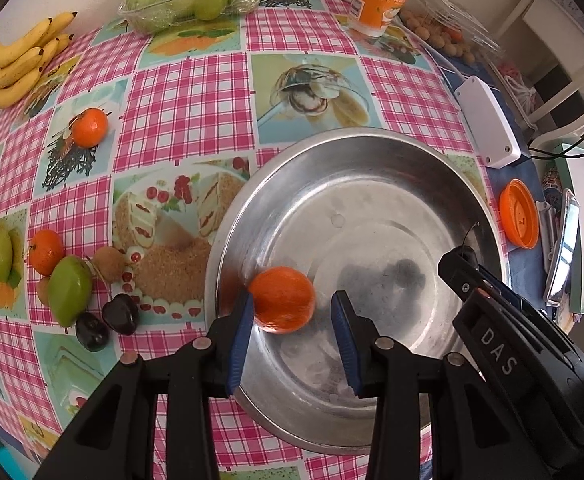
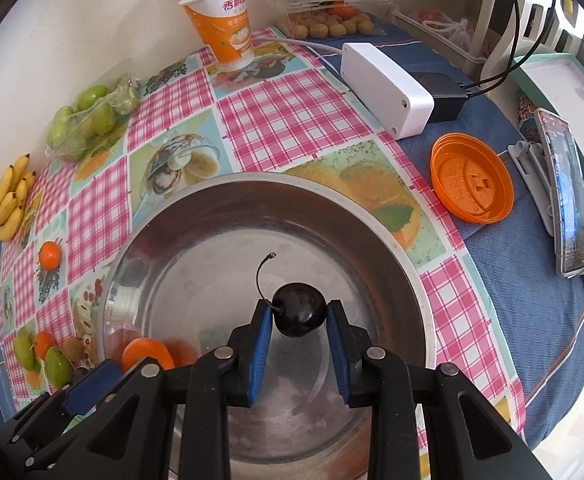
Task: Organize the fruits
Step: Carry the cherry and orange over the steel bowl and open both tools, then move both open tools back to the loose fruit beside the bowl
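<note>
My right gripper (image 2: 299,320) pinches a dark cherry (image 2: 300,310) between its pads, stem tipped up and left, over the middle of the steel bowl (image 2: 392,240). My left gripper (image 1: 292,312) stands part open: the tangerine (image 1: 281,299) touches the left pad with a gap to the right, so I judge it loose. Only the left view shows the fruit beyond on the cloth (image 1: 179,96); the right shows the cherry's grip.
</note>
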Demonstrator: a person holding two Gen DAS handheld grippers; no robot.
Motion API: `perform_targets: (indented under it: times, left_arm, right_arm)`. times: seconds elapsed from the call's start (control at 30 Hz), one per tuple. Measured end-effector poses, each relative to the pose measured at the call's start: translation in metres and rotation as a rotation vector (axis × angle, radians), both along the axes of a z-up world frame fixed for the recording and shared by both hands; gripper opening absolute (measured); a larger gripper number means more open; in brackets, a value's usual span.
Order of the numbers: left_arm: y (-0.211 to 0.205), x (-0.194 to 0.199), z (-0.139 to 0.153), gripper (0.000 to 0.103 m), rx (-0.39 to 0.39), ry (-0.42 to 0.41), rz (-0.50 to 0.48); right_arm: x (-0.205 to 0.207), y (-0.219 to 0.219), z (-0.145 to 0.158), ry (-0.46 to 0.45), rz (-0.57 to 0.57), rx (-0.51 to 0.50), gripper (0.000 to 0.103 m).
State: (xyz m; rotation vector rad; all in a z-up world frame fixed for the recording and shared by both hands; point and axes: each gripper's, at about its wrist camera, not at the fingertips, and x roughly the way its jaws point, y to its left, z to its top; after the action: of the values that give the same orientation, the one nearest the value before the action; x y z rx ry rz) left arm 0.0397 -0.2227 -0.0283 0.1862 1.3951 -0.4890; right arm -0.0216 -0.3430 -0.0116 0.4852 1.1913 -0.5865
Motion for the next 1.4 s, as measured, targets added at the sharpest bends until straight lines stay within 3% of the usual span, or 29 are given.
perform_targets:
  times: [0.43,0.57,0.87,1.0,1.1,1.17,1.3,1.4]
  left_arm:
    - [0.031,0.008,0.016,0.047,-0.020,0.003,0.033]
    - [0.051,0.011,0.022,0.049,-0.024,-0.010,0.051]
    - [0.117,0.030,0.023,0.067,0.038,-0.055,0.180]
    - [0.134,0.033,0.015,0.068,0.061,-0.060,0.210]
    - [0.143,0.035,0.011,0.071,0.055,-0.059,0.238]
    - [0.149,0.036,0.010,0.080,0.056,-0.061,0.255]
    - [0.162,0.035,0.012,0.081,0.059,-0.084,0.293]
    - [0.173,0.036,0.013,0.091,0.060,-0.101,0.337]
  right_arm:
    - [0.000,0.002,0.008,-0.008,0.026,0.000,0.034]
    - [0.001,0.003,0.007,-0.006,0.038,0.004,0.050]
    - [0.004,0.010,0.010,-0.022,0.075,0.021,0.063]
    - [0.005,0.014,0.012,-0.026,0.092,0.022,0.070]
    - [0.006,0.018,0.011,-0.030,0.108,0.029,0.074]
    - [0.007,0.021,0.011,-0.028,0.122,0.025,0.078]
    - [0.008,0.026,0.011,-0.025,0.146,0.012,0.086]
    - [0.009,0.031,0.011,-0.027,0.164,0.002,0.093]
